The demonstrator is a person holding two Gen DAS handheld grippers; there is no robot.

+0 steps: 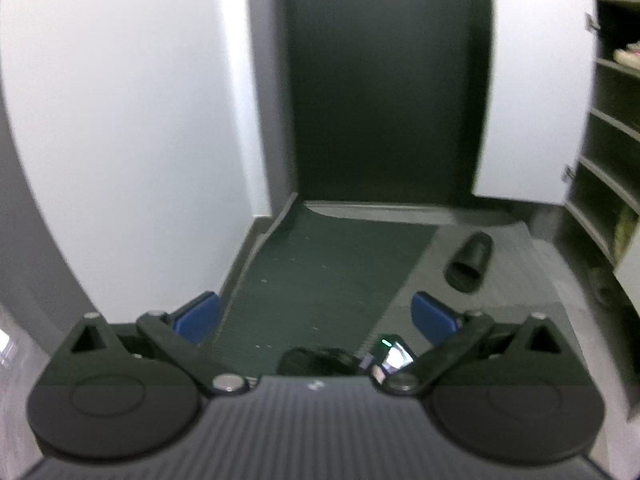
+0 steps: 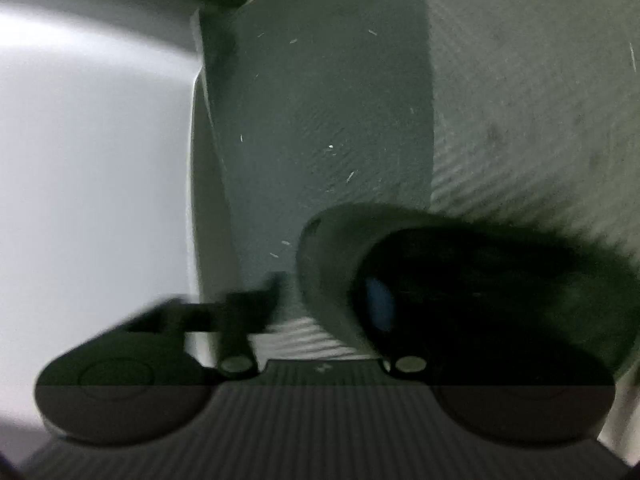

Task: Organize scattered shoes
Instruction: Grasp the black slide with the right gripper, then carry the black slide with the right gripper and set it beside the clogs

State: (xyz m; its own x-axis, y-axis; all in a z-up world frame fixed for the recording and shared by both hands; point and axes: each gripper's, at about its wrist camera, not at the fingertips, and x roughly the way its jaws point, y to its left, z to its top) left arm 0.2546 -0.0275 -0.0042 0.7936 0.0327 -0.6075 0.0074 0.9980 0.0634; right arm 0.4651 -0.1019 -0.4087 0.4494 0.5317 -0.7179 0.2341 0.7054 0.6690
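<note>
Black and blurred, a slipper point(image 2: 460, 288) is filling the lower right of the right wrist view, lying on the ribbed mat point(image 2: 320, 120). The right gripper point(image 2: 328, 304) is standing spread, one blue pad point(image 2: 379, 304) sitting inside the slipper's opening, not visibly pressing, probably lining up to pinch the upper. In the left wrist view, the left gripper point(image 1: 316, 314) is hanging wide apart and empty over the mat, while a second black slipper point(image 1: 469, 262) is lying at centre right, near the shoe cabinet point(image 1: 608, 184) at the right edge, likely both slippers' destination.
</note>
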